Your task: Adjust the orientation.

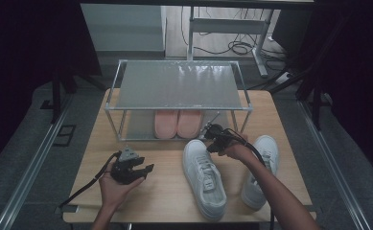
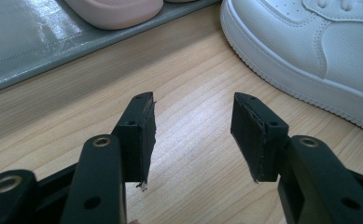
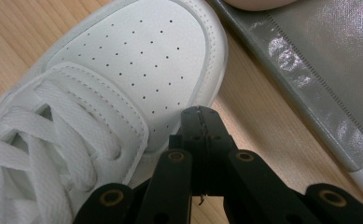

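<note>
High view: I hold my left gripper (image 1: 135, 168) low over the wooden table (image 1: 167, 191), on the left side, in front of the two-tier shoe rack (image 1: 178, 86). Its jaws stand apart with nothing between them. My right gripper (image 1: 213, 136) sits above the toe of the left white sneaker (image 1: 204, 178), close to the front edge of the rack's lower shelf. The right white sneaker (image 1: 261, 167) lies just beside the first, partly under my right forearm. A pair of pink slippers (image 1: 178, 123) rests on the lower shelf; the upper shelf is bare.

Left gripper view: both jaws rise from the bottom edge, clearly separated, with bare wood grain visible in the gap. The side of one white sneaker (image 2: 310, 51) occupies the upper right. The grey lower shelf (image 2: 34, 42) and the toe of one pink slipper (image 2: 116, 11) occupy the upper left.

Right gripper view: the jaws are pressed together, pad against pad, with nothing clamped. Their tips sit over the perforated toe cap of the left white sneaker (image 3: 137, 60), beside its edge; contact cannot be confirmed. Laces (image 3: 34, 140) run at lower left. The grey shelf (image 3: 310, 70) passes at upper right.
</note>
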A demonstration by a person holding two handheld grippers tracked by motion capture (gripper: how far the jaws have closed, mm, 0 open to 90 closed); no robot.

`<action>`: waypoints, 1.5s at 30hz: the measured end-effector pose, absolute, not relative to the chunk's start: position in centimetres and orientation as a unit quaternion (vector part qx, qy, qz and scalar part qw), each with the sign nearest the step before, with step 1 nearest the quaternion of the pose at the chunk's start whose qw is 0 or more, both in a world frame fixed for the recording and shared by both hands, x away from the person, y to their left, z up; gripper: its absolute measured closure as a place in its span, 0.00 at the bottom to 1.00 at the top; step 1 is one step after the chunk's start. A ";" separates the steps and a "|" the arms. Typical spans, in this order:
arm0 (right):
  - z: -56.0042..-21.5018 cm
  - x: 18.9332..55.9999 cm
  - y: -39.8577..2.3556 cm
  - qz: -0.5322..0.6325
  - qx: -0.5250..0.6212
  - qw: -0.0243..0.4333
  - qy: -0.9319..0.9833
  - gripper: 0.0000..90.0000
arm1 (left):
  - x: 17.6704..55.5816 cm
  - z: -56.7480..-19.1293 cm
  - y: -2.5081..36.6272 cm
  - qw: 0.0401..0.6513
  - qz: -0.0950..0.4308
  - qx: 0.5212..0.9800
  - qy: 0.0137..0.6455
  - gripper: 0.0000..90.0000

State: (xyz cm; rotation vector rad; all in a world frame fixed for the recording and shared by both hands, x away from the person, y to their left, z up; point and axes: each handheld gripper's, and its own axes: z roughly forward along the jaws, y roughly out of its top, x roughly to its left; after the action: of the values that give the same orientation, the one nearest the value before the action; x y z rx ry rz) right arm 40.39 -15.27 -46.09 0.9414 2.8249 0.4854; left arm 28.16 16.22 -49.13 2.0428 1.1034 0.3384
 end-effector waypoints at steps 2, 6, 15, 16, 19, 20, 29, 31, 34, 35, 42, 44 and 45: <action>-46.1 40.4 -15.4 0.163 0.311 0.061 0.934 1.00 | 28.2 -49.1 16.2 0.387 0.133 0.803 0.433 0.56; -46.1 40.4 -15.6 0.165 0.312 0.060 0.934 1.00 | 28.1 -49.1 16.3 0.388 0.135 0.802 0.434 0.56; -45.3 39.4 -17.5 0.191 0.324 0.069 0.924 1.00 | 28.1 -49.1 16.3 0.389 0.132 0.801 0.434 0.55; -45.1 39.2 -17.8 0.196 0.324 0.070 0.923 1.00 | 28.1 -49.1 16.3 0.389 0.132 0.801 0.434 0.55; -44.6 38.2 -18.8 0.210 0.325 0.072 0.919 1.00 | 28.1 -49.0 16.3 0.389 0.131 0.801 0.436 0.55; -44.5 37.9 -19.1 0.215 0.325 0.072 0.918 1.00 | 28.1 -49.0 16.3 0.390 0.131 0.800 0.436 0.55; -43.4 35.0 -21.8 0.254 0.329 0.078 0.906 1.00 | 28.1 -49.0 16.3 0.391 0.129 0.800 0.437 0.55; -43.3 34.4 -22.2 0.260 0.329 0.078 0.905 1.00 | 28.0 -48.9 16.3 0.391 0.128 0.800 0.437 0.55; -43.2 33.5 -22.8 0.269 0.328 0.079 0.902 1.00 | 28.0 -48.9 16.4 0.392 0.128 0.799 0.437 0.55; -43.2 33.2 -22.9 0.272 0.328 0.079 0.901 1.00 | 28.0 -48.9 16.4 0.392 0.128 0.799 0.437 0.55; -42.6 30.7 -23.0 0.305 0.311 0.082 0.896 1.00 | 28.0 -48.9 16.3 0.392 0.128 0.799 0.438 0.55; -42.5 29.9 -22.8 0.310 0.304 0.081 0.897 1.00 | 28.0 -48.9 16.3 0.393 0.128 0.798 0.438 0.55; -42.5 29.5 -22.7 0.313 0.300 0.080 0.898 1.00 | 28.0 -48.9 16.3 0.392 0.127 0.799 0.437 0.55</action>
State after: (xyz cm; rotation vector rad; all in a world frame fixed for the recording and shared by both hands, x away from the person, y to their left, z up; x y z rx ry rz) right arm 29.51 -22.74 -42.47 0.8959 2.6842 0.9364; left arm 28.01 16.33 -48.90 2.0290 1.1097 0.3232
